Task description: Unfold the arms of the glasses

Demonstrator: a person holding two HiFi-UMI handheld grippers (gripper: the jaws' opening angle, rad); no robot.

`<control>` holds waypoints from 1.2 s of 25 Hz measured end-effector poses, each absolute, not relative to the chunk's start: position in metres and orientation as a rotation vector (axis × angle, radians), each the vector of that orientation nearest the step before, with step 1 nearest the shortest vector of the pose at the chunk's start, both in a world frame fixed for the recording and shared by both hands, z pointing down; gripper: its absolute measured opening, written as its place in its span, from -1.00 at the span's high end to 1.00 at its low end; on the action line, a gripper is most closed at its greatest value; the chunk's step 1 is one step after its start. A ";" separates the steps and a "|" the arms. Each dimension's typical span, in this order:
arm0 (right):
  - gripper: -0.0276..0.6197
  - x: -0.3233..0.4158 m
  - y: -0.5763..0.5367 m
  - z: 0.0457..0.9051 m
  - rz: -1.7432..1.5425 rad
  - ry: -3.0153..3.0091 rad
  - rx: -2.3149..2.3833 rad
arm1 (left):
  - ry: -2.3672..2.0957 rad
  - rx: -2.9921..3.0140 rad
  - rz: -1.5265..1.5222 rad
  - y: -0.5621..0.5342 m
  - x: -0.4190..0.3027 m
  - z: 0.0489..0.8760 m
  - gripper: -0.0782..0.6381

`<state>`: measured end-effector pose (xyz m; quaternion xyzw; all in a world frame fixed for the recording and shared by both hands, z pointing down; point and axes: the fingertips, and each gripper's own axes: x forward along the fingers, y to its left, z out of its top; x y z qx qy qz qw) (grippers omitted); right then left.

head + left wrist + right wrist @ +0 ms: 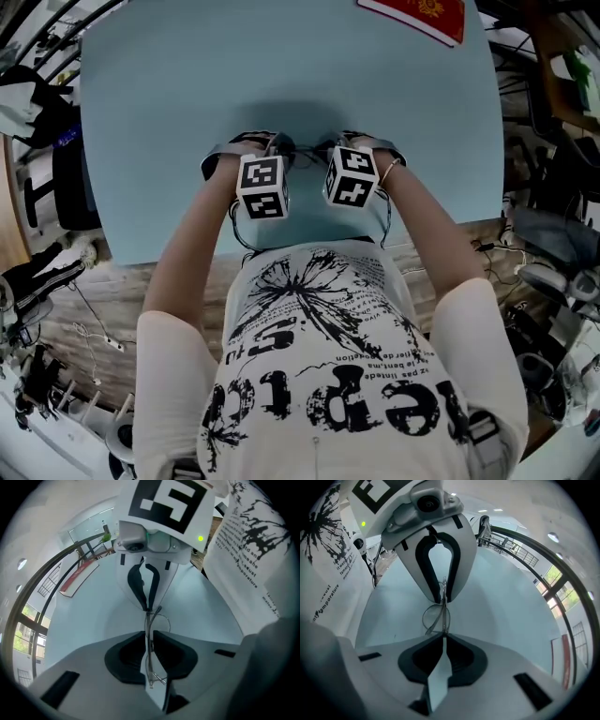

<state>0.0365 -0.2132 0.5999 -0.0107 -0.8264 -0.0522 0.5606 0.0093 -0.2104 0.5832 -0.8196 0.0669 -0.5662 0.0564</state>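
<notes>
A thin wire-framed pair of glasses (pixel 436 618) hangs between my two grippers, just above the light blue table (pixel 169 112) near its front edge. My right gripper (pixel 442 639) is shut on one end of the frame; in the left gripper view its fingertips (pixel 149 607) pinch the wire. The left gripper (pixel 149 637) has the other end of the glasses (pixel 150 667) running through a narrow gap between its dark pads, which do not press on it. In the head view both marker cubes hide the jaws and most of the glasses.
A red flat book or folder (pixel 417 14) lies at the table's far right corner. The person's torso is close behind the table's front edge. Chairs, cables and equipment crowd the wooden floor on both sides of the table.
</notes>
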 end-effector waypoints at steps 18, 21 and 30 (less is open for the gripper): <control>0.81 0.041 -0.218 0.606 -0.085 -1.925 0.004 | 0.310 -2.790 -1.452 -0.219 0.007 0.570 0.69; 0.81 0.039 -0.219 0.605 -0.085 -1.922 0.005 | 0.330 -2.800 -1.421 -0.220 0.001 0.564 0.69; 0.81 0.038 -0.217 0.605 -0.105 -1.902 0.013 | 0.371 -2.743 -1.367 -0.213 -0.018 0.543 0.71</control>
